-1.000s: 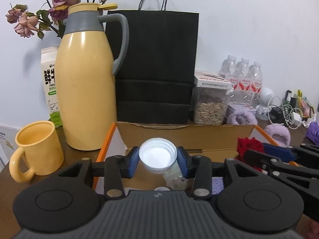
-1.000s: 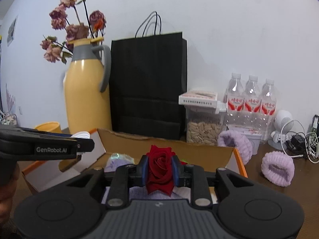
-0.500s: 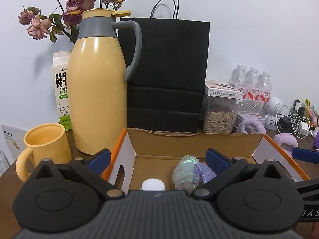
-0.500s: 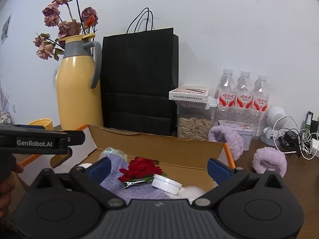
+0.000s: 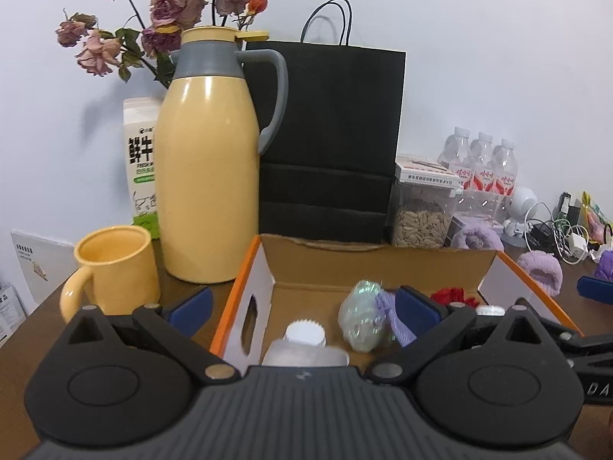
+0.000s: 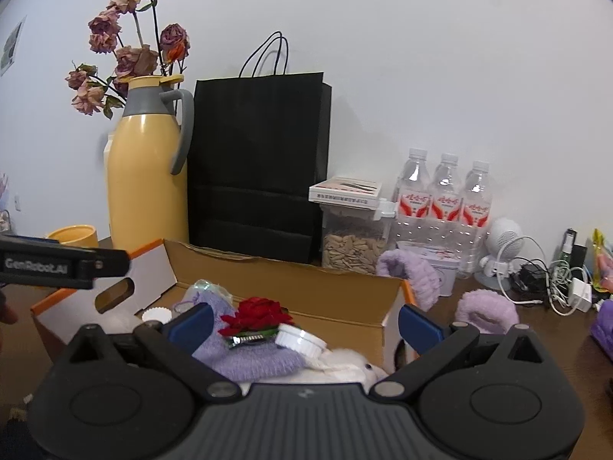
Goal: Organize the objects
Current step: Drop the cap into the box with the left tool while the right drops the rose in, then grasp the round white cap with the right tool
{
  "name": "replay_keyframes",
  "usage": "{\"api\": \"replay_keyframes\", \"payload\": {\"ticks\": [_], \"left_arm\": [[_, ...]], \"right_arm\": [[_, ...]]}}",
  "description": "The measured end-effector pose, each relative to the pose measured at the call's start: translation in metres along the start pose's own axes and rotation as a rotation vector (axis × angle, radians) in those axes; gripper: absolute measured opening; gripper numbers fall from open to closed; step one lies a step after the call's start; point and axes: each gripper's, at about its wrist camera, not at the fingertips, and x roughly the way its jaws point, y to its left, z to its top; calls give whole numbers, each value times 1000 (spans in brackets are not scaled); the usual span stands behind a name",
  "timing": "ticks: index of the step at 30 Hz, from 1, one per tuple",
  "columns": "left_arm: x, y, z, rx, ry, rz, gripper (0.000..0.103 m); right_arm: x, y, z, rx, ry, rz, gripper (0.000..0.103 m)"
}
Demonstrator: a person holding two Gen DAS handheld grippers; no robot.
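Left tongs (image 5: 302,308) and right tongs (image 6: 304,320), both spread wide and holding nothing, above an open cardboard box (image 5: 383,264) with orange edges and white side flaps, which stands on a dark wooden surface (image 5: 23,333).

Box contents, left wrist view: a clear bottle with a ridged white cap (image 5: 305,332) at the near left, lying with the cap toward the back wall; just to its right a crumpled, iridescent clear wrapper (image 5: 362,320), touching a purple knitted item (image 5: 385,304).

Box contents, right wrist view: a red fabric rose (image 6: 257,316) on a metal hair clip, resting on top of the purple knit (image 6: 249,360). A small round white jar (image 6: 299,339) lies tilted on its side, just beside the rose and partly over a white fluffy item (image 6: 345,372) at the near right corner. The white cap (image 6: 156,314) shows at the left end of the box.

Surroundings: behind the box stand a yellow thermos jug (image 5: 207,180) with a grey collar and handle, dried roses (image 5: 168,19), a milk carton (image 5: 140,165), a black paper bag (image 5: 329,142), a clear container of seeds (image 5: 423,211) and three water bottles (image 6: 444,191). A yellow mug (image 5: 115,272) stands left of the box. Two purple fluffy bands (image 6: 486,312) lie to its right, near a tangle of cables (image 6: 551,283).
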Motion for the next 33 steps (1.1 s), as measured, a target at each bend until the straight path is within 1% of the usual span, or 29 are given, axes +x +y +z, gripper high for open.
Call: {"api": "replay_keyframes", "payload": {"ticks": [3, 9, 15, 21, 25, 27, 28, 29, 30, 32, 33], "left_arm": [[-11, 3, -6, 3, 19, -5, 103], [-36, 5, -27, 25, 70, -40, 103], [-58, 10, -51, 16, 106, -44, 103], [-70, 8, -71, 48, 142, -64, 103], [-76, 5, -77, 47, 150, -69, 103], [-81, 2, -78, 46, 145, -79, 103], [-83, 0, -77, 46, 142, -84, 103], [-85, -3, -77, 47, 140, -89, 103], [-85, -6, -76, 47, 141, -92, 103], [-87, -13, -76, 46, 145, -98, 103], [-87, -17, -75, 46, 148, -103, 103]], "right_arm": [[-13, -2, -5, 3, 3, -9, 103], [-44, -7, -24, 7, -4, -39, 103], [-73, -19, -50, 31, 35, -56, 103], [-90, -25, -78, 53, 103, -46, 103], [-97, -22, -84, 50, 103, -30, 103], [-97, -23, -83, 57, 100, -15, 101], [-95, -25, -82, 70, 107, 1, 98], [-91, -27, -81, 90, 119, 18, 93], [-86, -30, -80, 115, 136, 38, 91], [-72, -38, -77, 165, 174, 68, 81], [-66, -41, -76, 191, 193, 81, 78]]}}
